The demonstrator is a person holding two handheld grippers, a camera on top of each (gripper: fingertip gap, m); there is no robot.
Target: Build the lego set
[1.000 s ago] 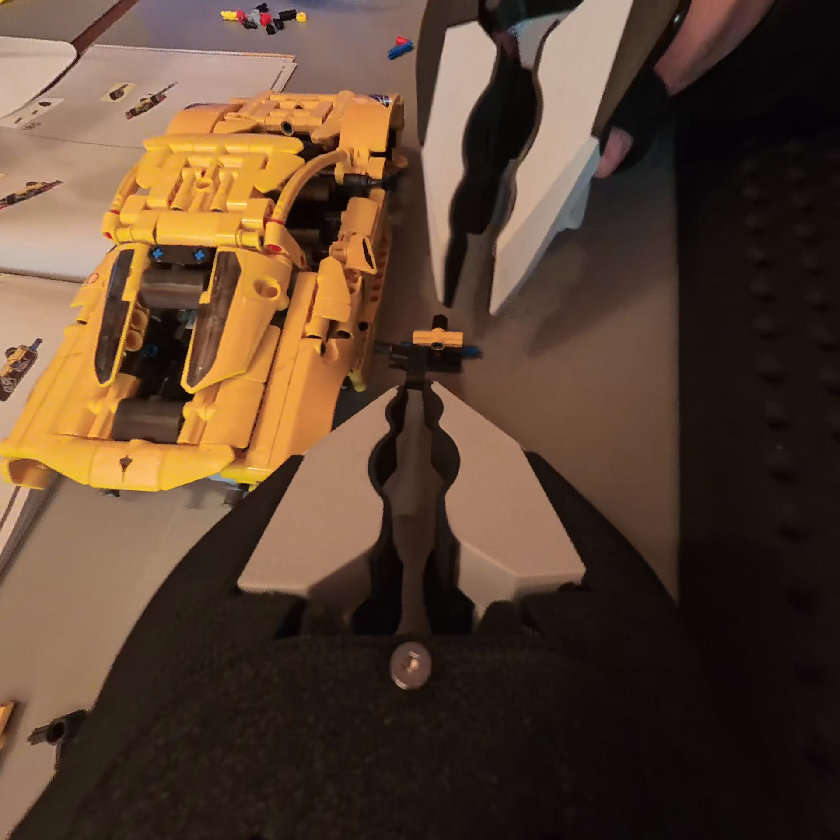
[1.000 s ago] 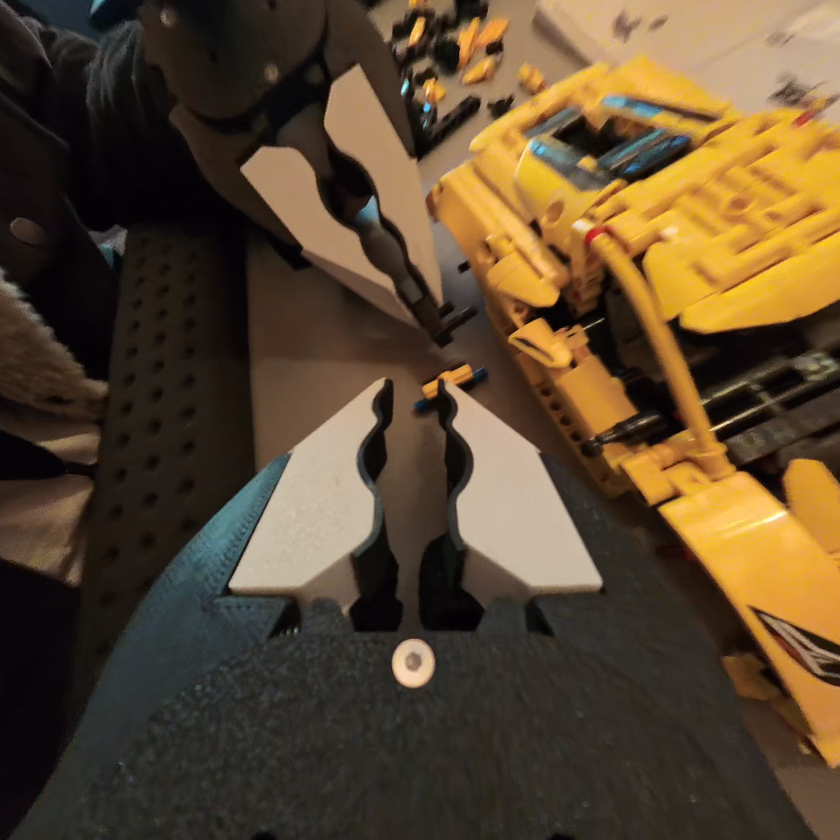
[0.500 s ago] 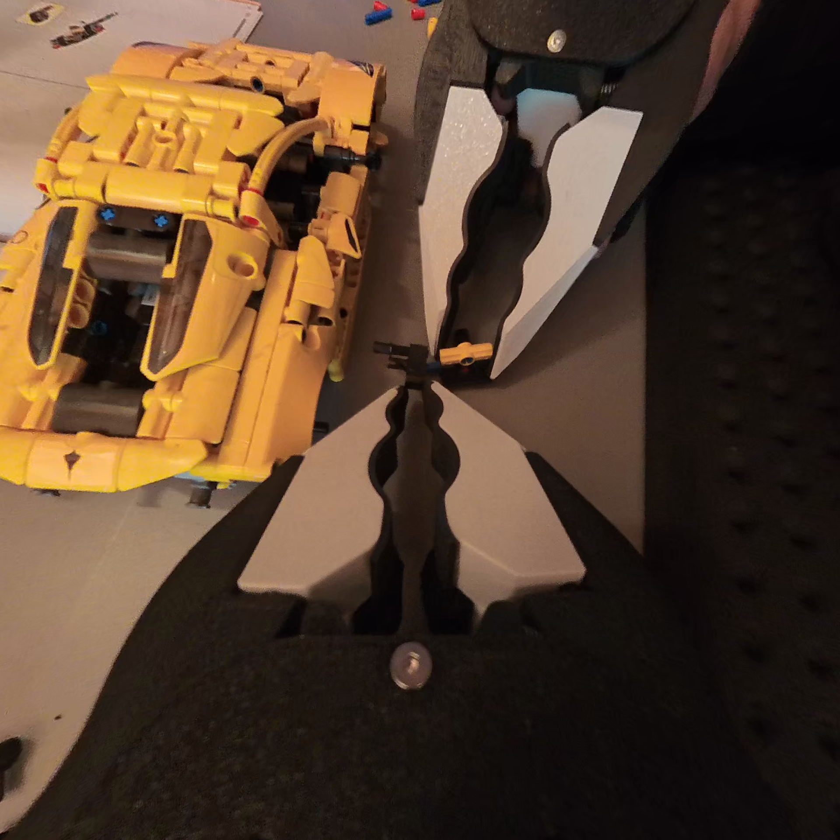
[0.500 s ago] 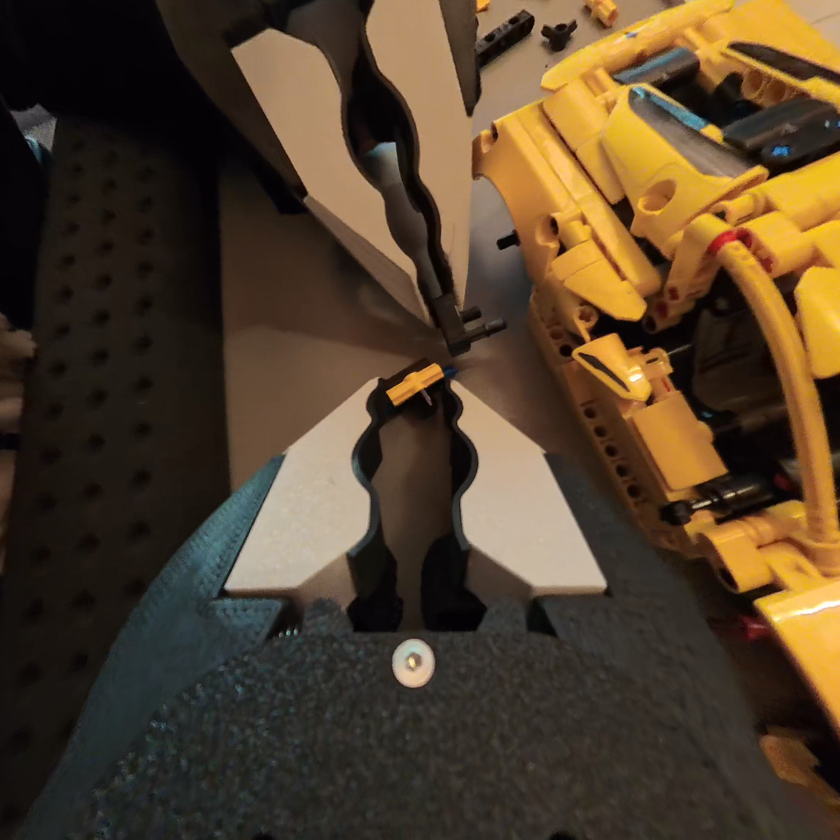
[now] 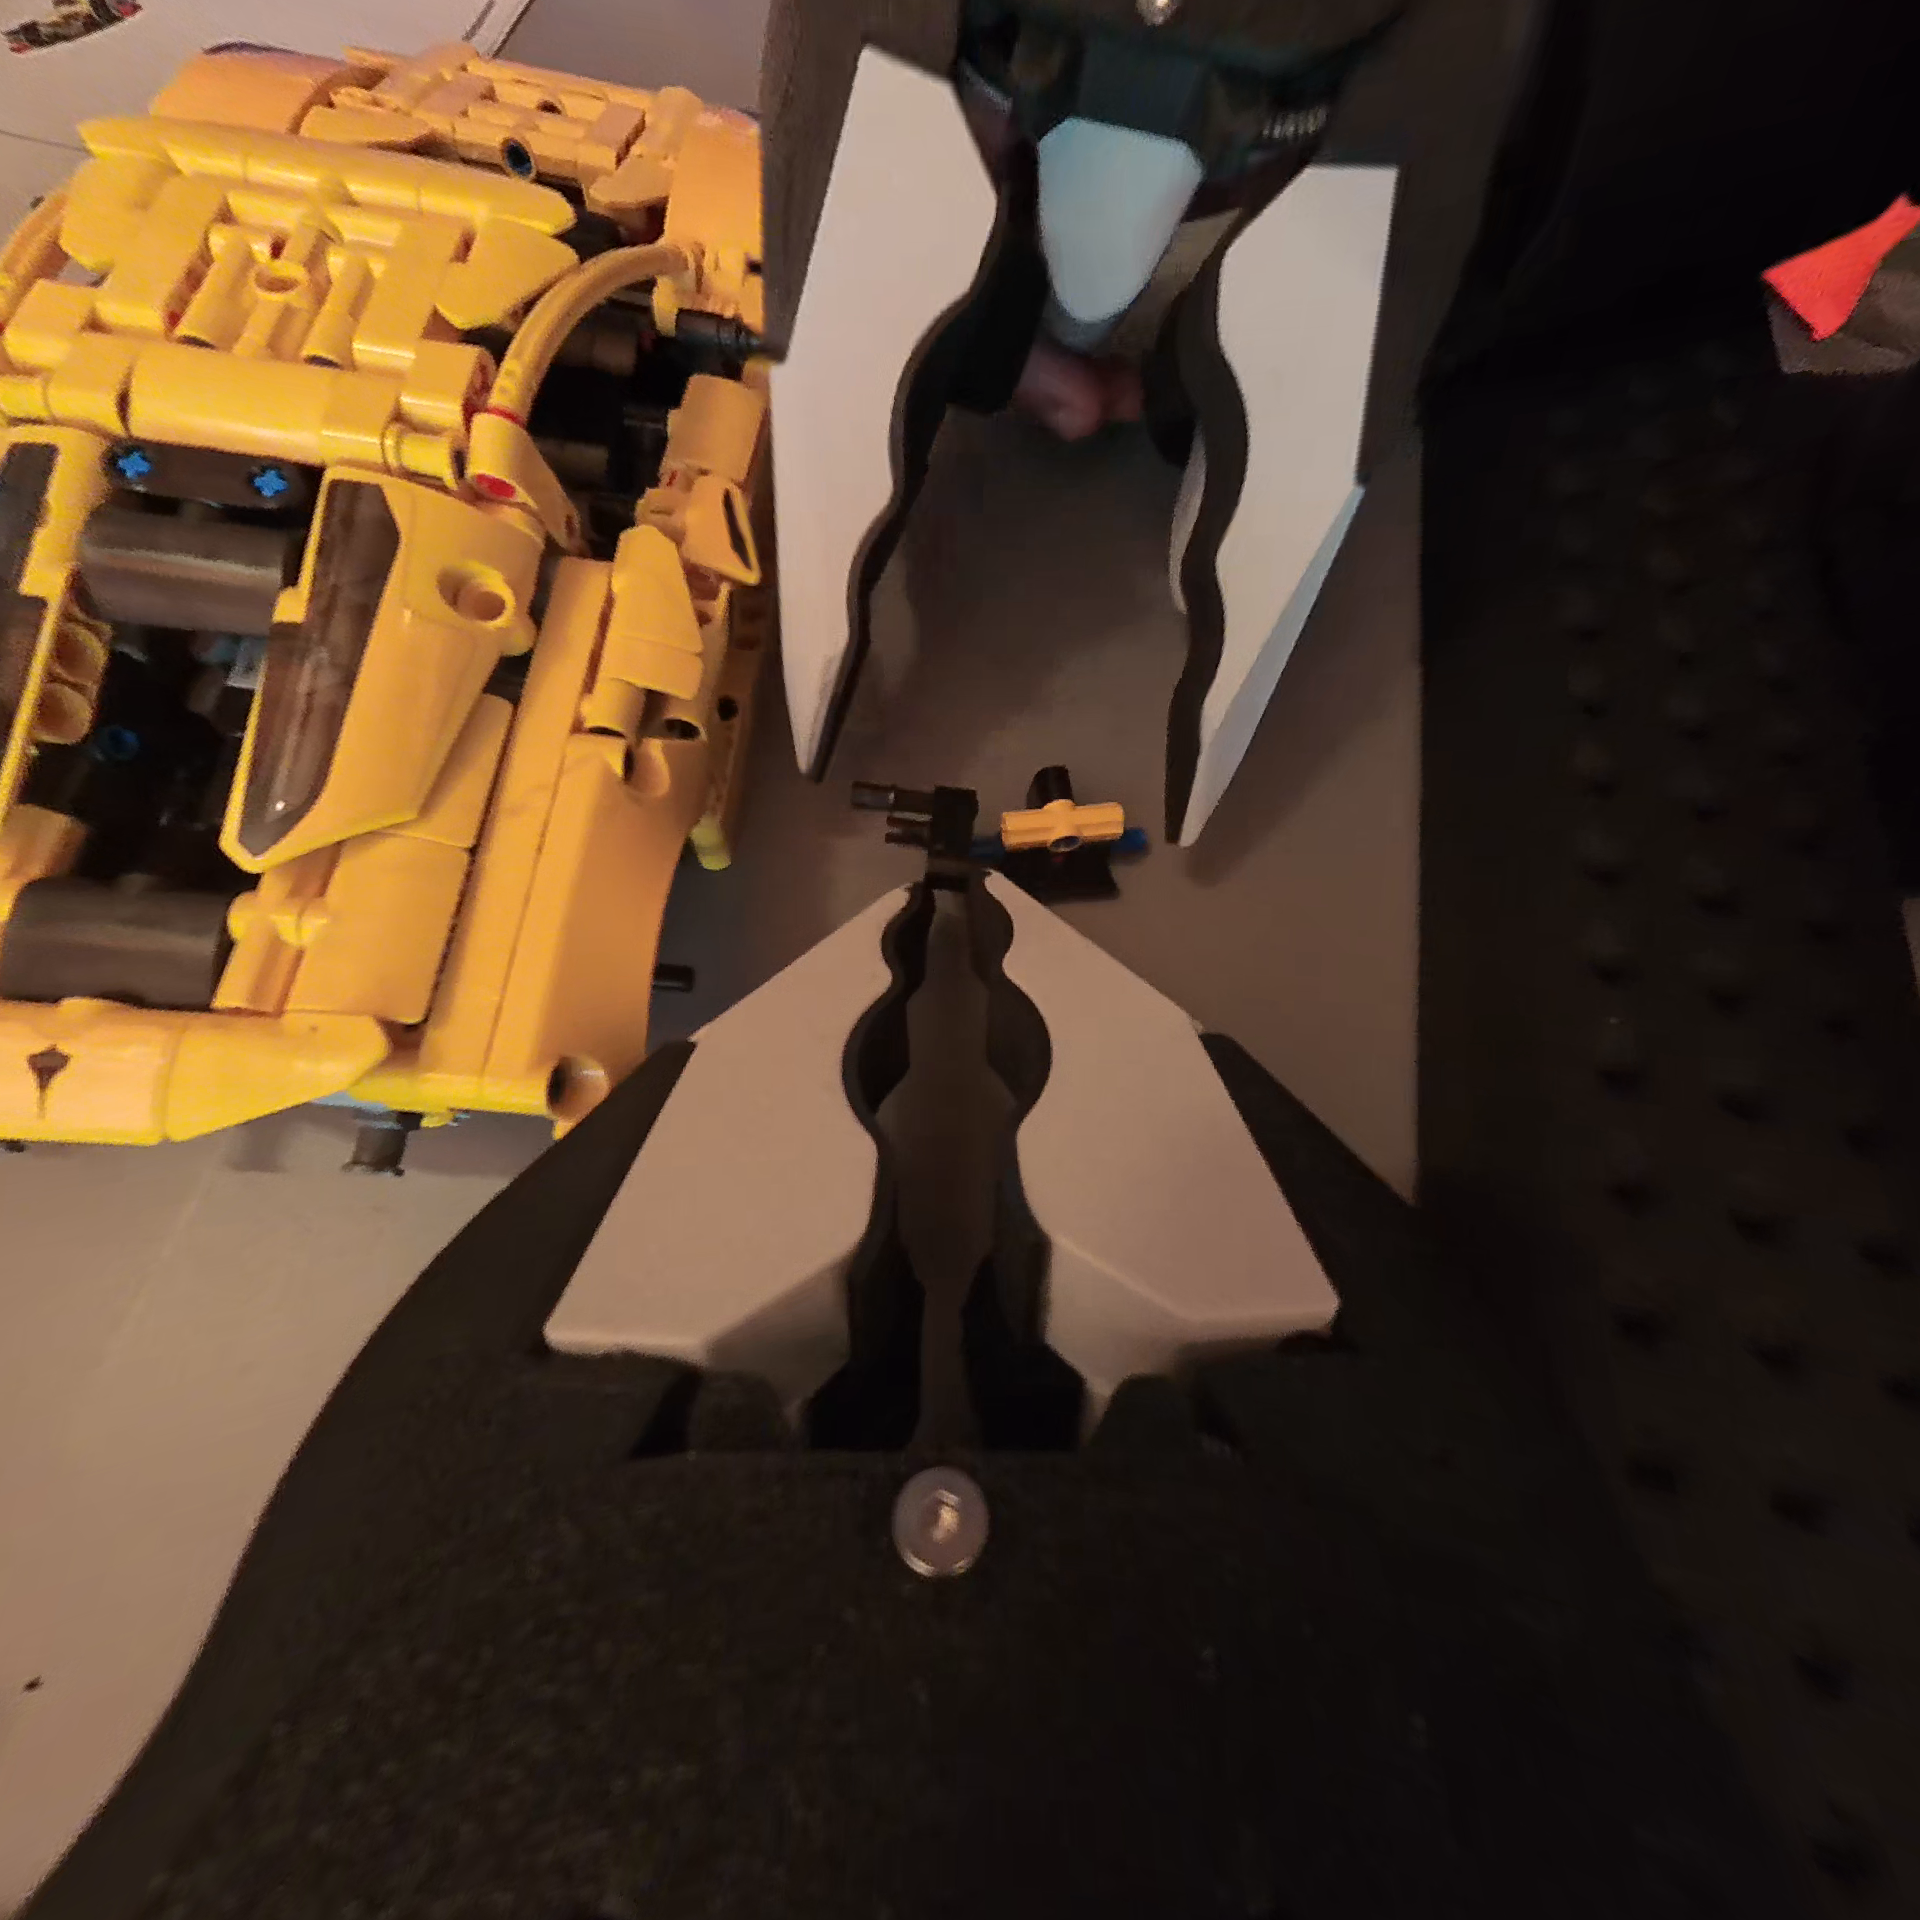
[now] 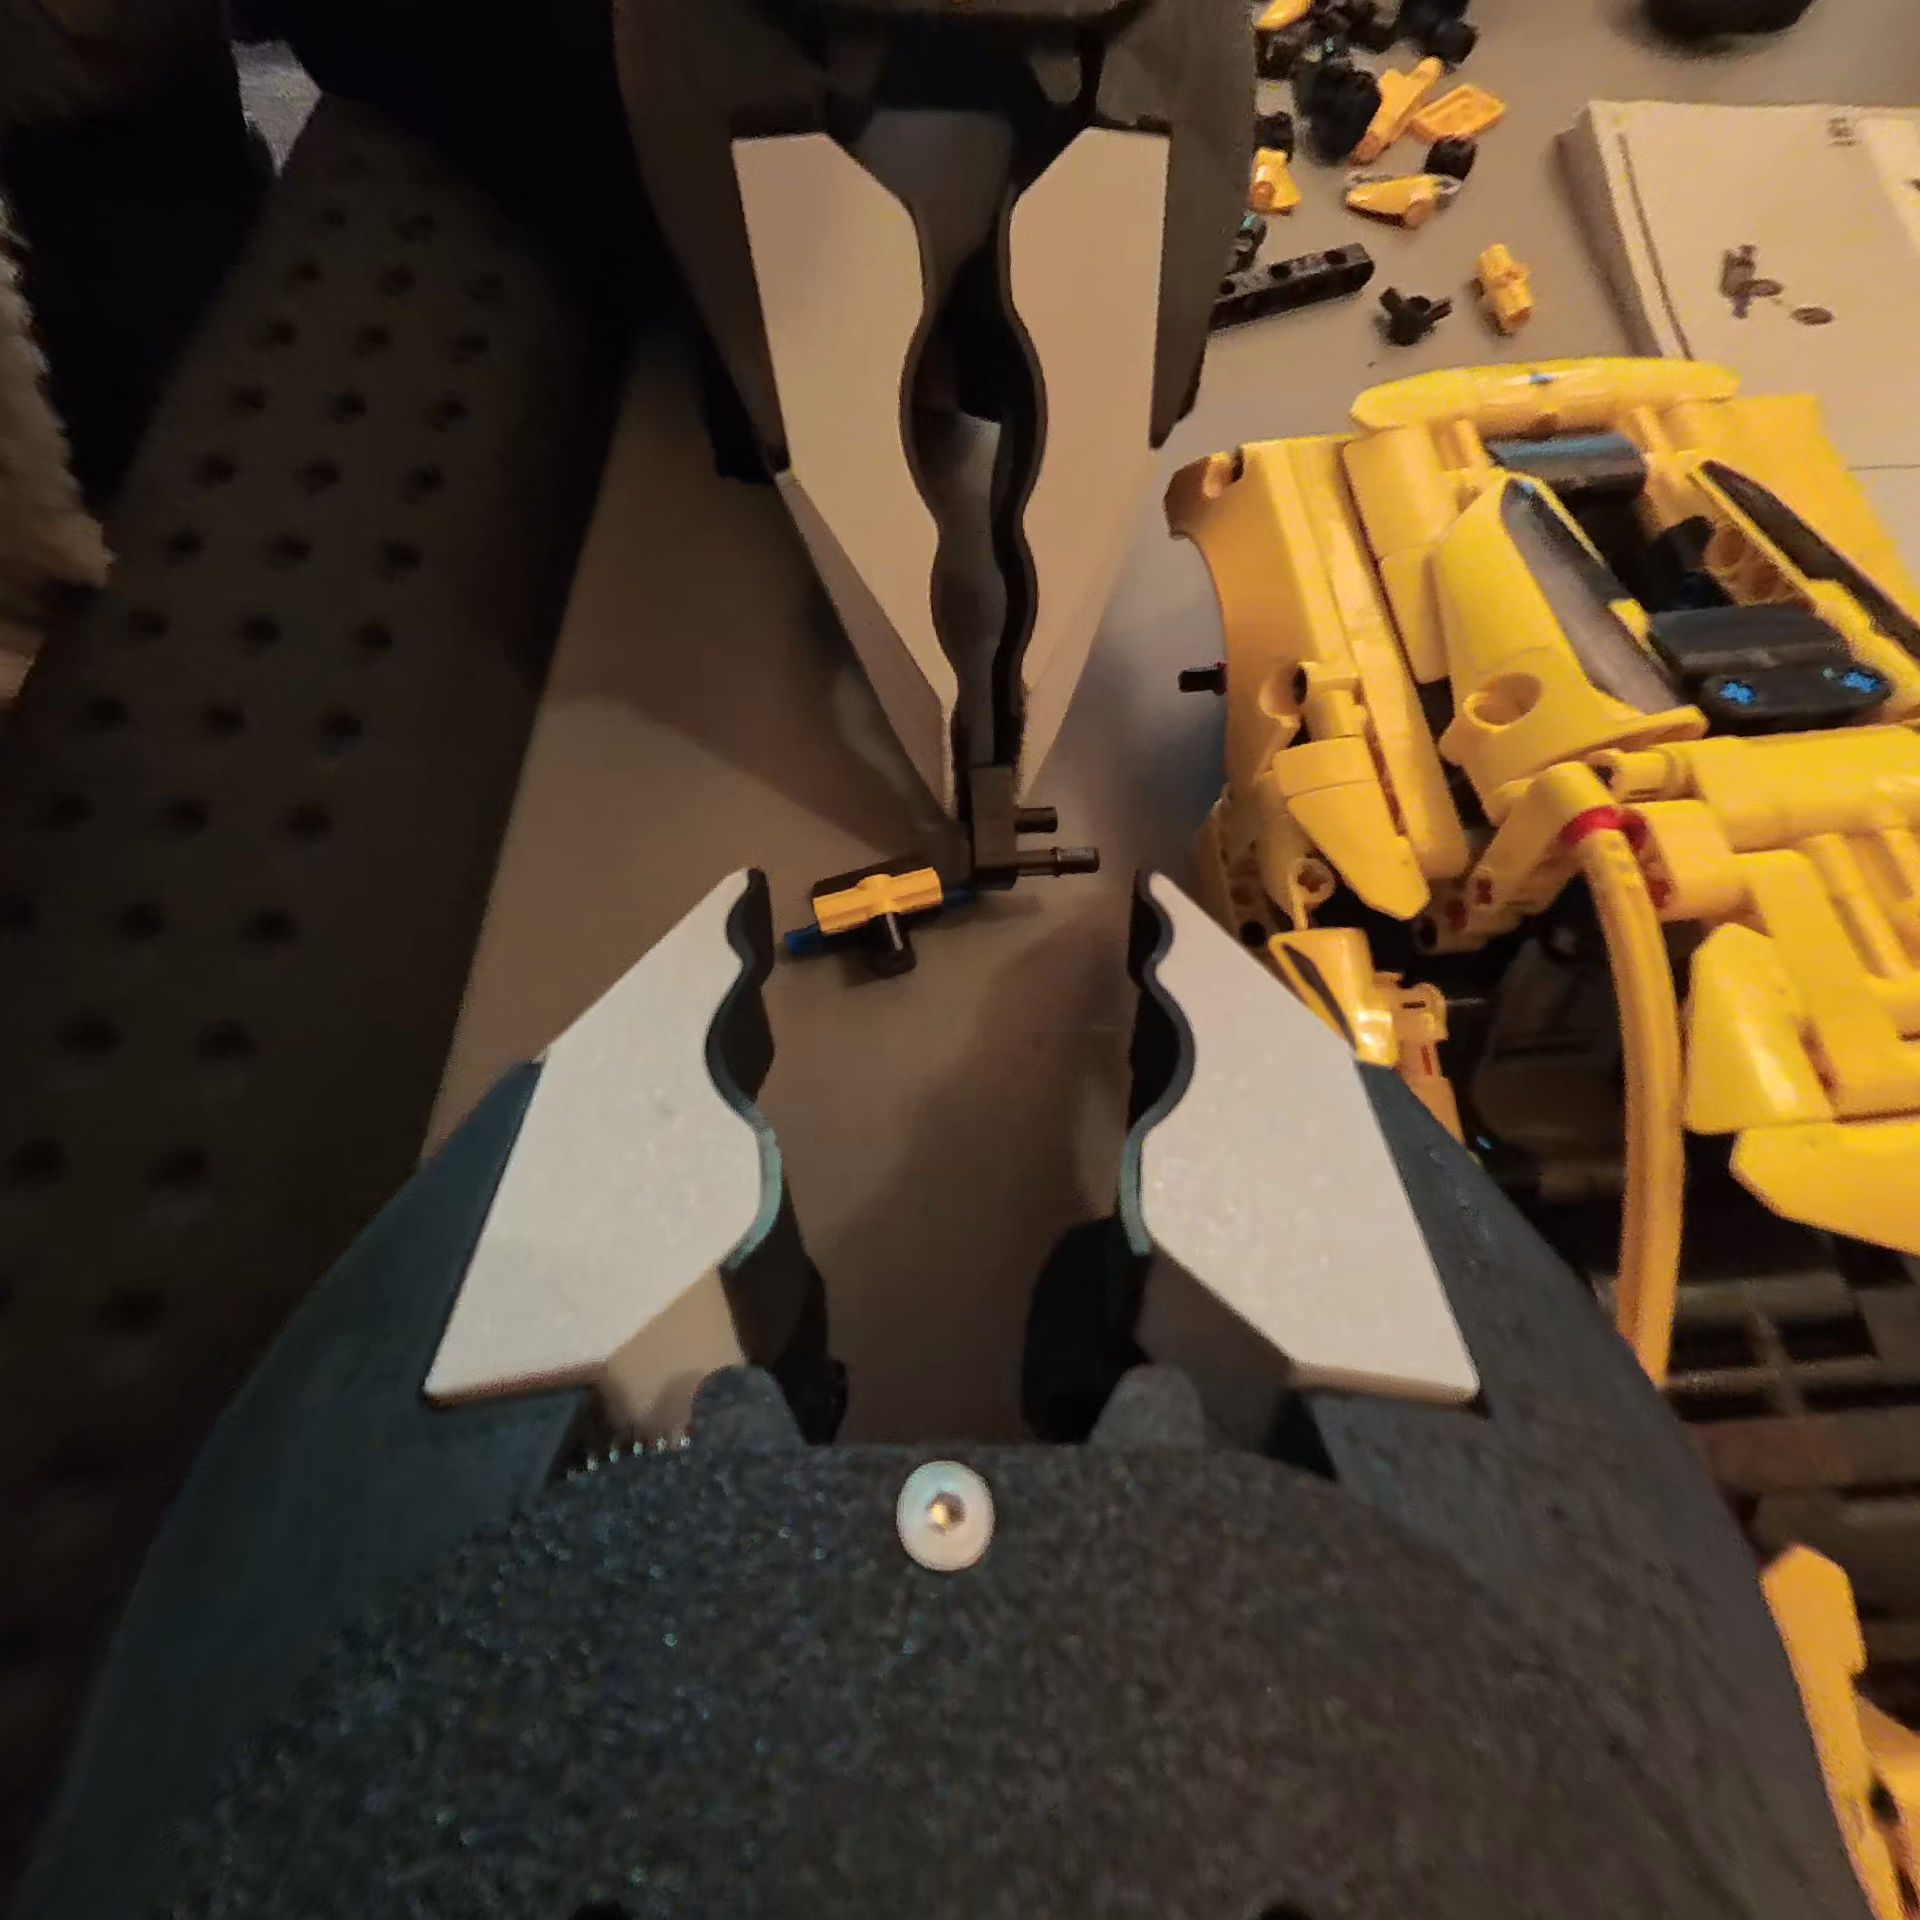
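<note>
Moved: right claw [image 6: 945, 904] has spread wide, releasing small yellow-and-blue plastic connector [image 6: 871, 909] at 11 o'clock.
Left claw [image 5: 948, 883]: pinching black pin piece [image 5: 925, 816].
Risk: loose joint separates.

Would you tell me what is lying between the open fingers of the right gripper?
Between the right gripper lies bare grey tabletop. Near its left fingertip sits the small yellow connector on a blue pin, joined to the black piece the left gripper holds. Whether it touches the table is unclear.
</note>
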